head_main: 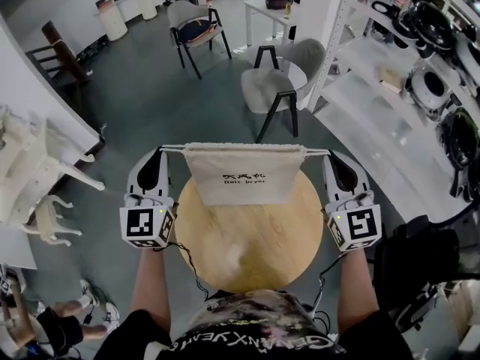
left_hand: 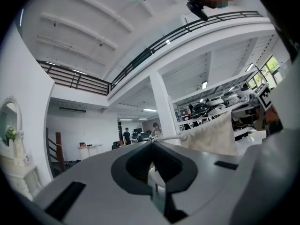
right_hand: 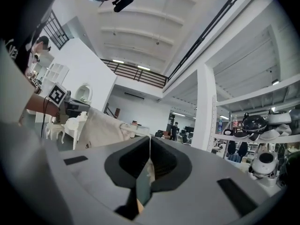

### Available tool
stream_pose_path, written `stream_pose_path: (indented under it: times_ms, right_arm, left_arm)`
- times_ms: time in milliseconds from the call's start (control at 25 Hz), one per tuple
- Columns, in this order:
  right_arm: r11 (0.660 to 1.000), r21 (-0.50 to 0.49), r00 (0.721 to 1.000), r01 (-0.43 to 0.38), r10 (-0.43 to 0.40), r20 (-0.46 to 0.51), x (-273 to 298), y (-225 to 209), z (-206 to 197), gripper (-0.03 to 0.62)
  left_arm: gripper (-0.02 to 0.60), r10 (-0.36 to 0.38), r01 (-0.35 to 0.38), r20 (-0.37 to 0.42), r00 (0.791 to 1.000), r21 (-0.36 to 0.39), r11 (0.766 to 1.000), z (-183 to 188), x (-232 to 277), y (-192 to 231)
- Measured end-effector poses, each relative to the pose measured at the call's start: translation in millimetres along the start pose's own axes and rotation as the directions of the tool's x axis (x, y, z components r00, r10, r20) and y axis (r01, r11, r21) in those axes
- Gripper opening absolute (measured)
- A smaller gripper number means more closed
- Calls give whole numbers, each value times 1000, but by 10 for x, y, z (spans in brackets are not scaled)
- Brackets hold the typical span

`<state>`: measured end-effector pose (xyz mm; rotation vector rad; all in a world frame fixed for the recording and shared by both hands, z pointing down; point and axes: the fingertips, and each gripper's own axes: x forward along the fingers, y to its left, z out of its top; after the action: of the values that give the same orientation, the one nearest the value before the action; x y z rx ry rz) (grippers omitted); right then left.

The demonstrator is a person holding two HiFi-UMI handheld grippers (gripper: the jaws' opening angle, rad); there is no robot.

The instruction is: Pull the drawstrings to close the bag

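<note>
Nearest the person is the round wooden table [head_main: 247,240]. The two grippers are held just off its left and right edges, toward its far side.

The left gripper [head_main: 159,151] has its jaws pressed fully together on the left drawstring [head_main: 173,148], which runs taut from the tips toward the bag. The right gripper [head_main: 331,154] is clamped the same way on the right drawstring [head_main: 316,153].

The cream bag [head_main: 244,173] hangs between them over the table's far edge, its printed side facing the person. Its top hem is ruffled but spread wide, so the mouth looks only partly drawn in. I cannot tell whether its bottom edge touches the tabletop.

The main risk I see is a thin cord sliding out of closed jaws if the pull is sharp or uneven. The bag would then swing toward the other gripper or drop past the table's far edge. Pulling harder on one side could also bunch the hem unevenly and jam the channel.

Beyond the table stands a grey chair [head_main: 279,85], well clear of the pull.
</note>
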<state>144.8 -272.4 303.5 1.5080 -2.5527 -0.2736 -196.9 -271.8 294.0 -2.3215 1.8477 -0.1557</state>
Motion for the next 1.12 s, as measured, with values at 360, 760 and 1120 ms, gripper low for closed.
stream_pose_path:
  times_ms: [360, 760, 1120]
  right_arm:
    - [999, 41, 999, 27, -28, 42, 2, -106, 175, 5]
    - [993, 109, 995, 38, -47, 86, 12, -265, 274, 5]
    - [985, 169, 992, 44, -63, 111, -27, -374, 281, 5]
  left_arm:
    - [18, 36, -35, 27, 999, -29, 999, 183, -39, 181]
    - [18, 80, -76, 44, 996, -89, 993, 300, -47, 379]
    - [18, 115, -104, 62, 991, -156, 982, 364, -91, 541]
